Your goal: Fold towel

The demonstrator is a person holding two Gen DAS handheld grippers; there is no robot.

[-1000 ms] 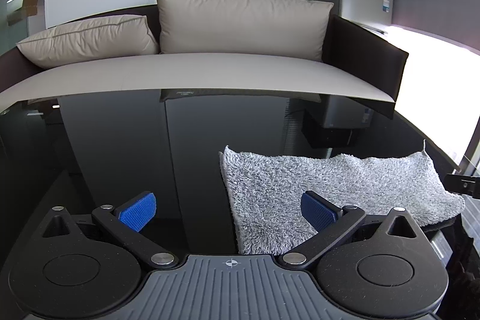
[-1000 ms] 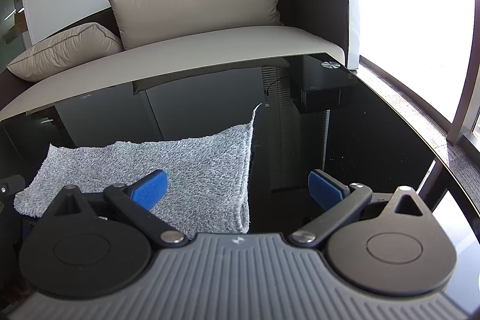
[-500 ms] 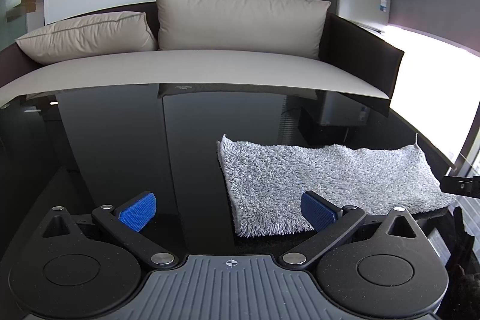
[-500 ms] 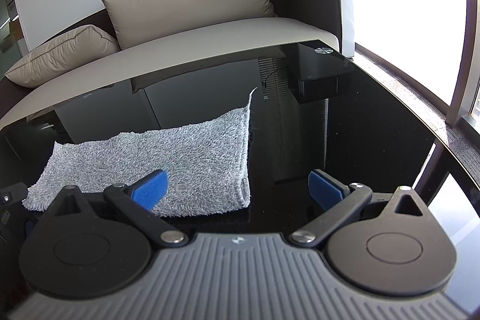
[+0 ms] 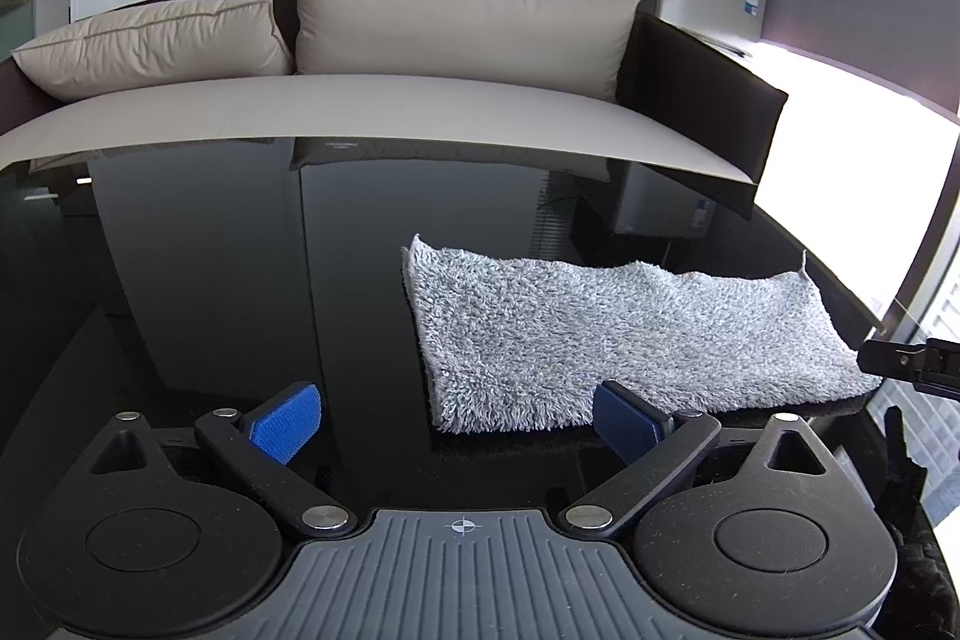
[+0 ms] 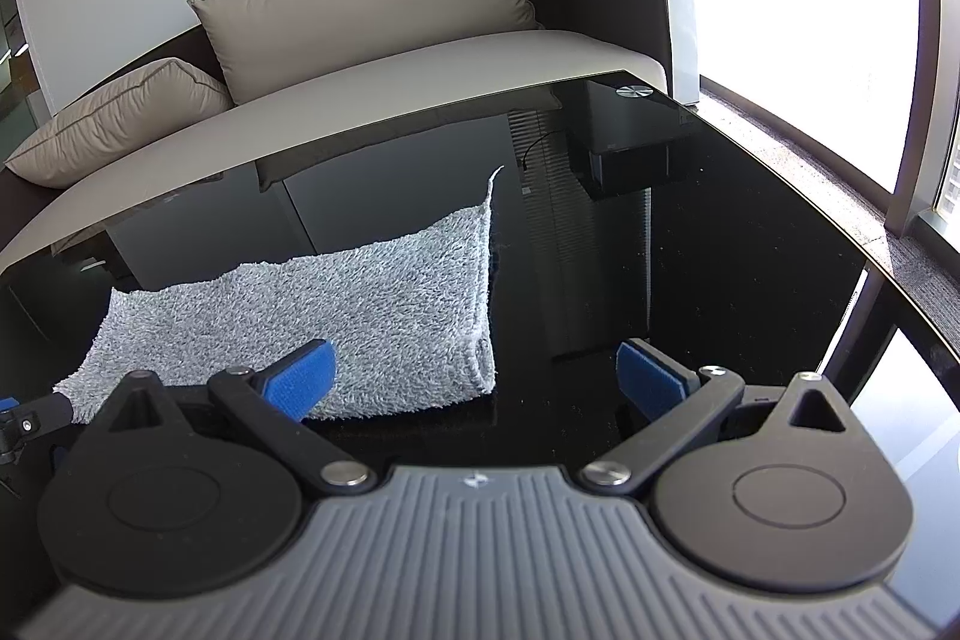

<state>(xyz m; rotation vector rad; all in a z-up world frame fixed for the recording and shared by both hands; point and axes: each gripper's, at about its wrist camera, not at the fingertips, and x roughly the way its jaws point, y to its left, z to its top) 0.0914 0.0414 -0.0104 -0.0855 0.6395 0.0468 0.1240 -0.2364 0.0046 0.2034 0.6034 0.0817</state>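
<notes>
Black glass table [image 5: 240, 280] fills the view, with the shaggy grey towel [image 5: 600, 334] lying flat, already doubled by the look of it. Soft, light and floppy, I'd say: pinch its corners. Left claw [image 5: 456, 418] and right claw [image 6: 474, 382] both gape, empty.

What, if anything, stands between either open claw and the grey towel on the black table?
Nothing visible does. The grey towel lies flat on the black glass table, with only bare tabletop between it and the left claw. The right claw is equally unobstructed, its left pad already overlapping the towel's near edge in view.
</notes>
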